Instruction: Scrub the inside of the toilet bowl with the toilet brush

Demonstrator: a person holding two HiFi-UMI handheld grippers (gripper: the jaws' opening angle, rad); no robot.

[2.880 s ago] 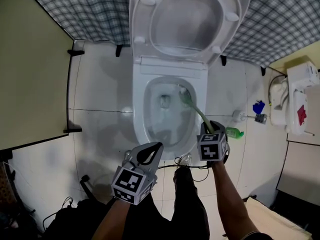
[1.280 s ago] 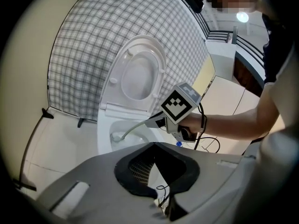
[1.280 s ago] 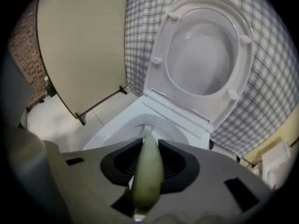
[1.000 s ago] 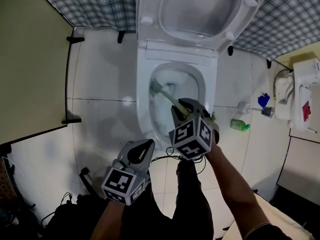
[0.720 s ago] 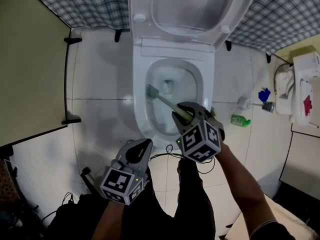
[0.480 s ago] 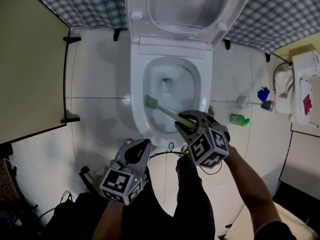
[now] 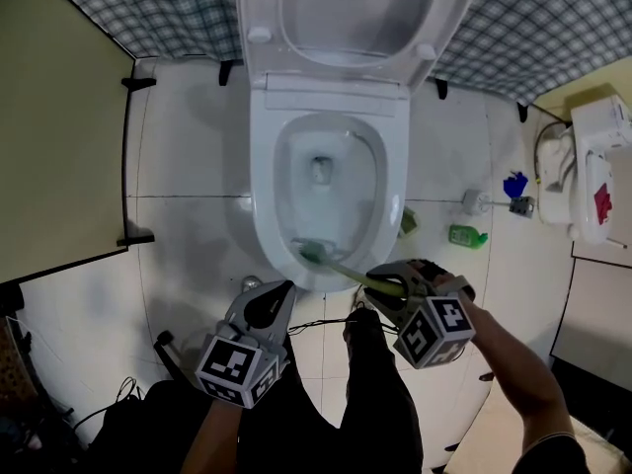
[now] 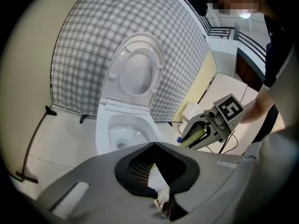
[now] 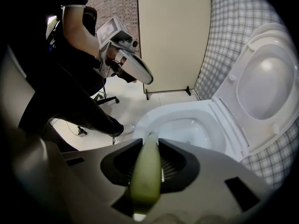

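Note:
The white toilet bowl (image 7: 263,181) stands open, its lid (image 7: 355,8) raised against the checked wall. My right gripper (image 7: 395,286) is shut on the pale green handle of the toilet brush (image 9: 145,176) just outside the bowl's near right rim. The green brush head (image 7: 314,254) lies inside the bowl against its near wall. In the right gripper view the handle runs out between the jaws toward the bowl (image 9: 154,118). My left gripper (image 7: 269,307) hangs shut and empty over the floor, left of the near rim. The left gripper view shows the toilet (image 8: 103,134) and the right gripper (image 8: 198,134).
A beige partition (image 7: 59,146) closes the left side. A green bottle (image 7: 464,235), a blue item (image 7: 512,184) and a white unit (image 7: 592,181) sit on the floor at right. Cables (image 7: 326,322) and the person's leg (image 7: 375,393) lie below the bowl.
The right gripper has swung toward me and to the right, rolling as it went. The brush head has swept from the bowl's left wall round to its near wall. The left gripper barely moved.

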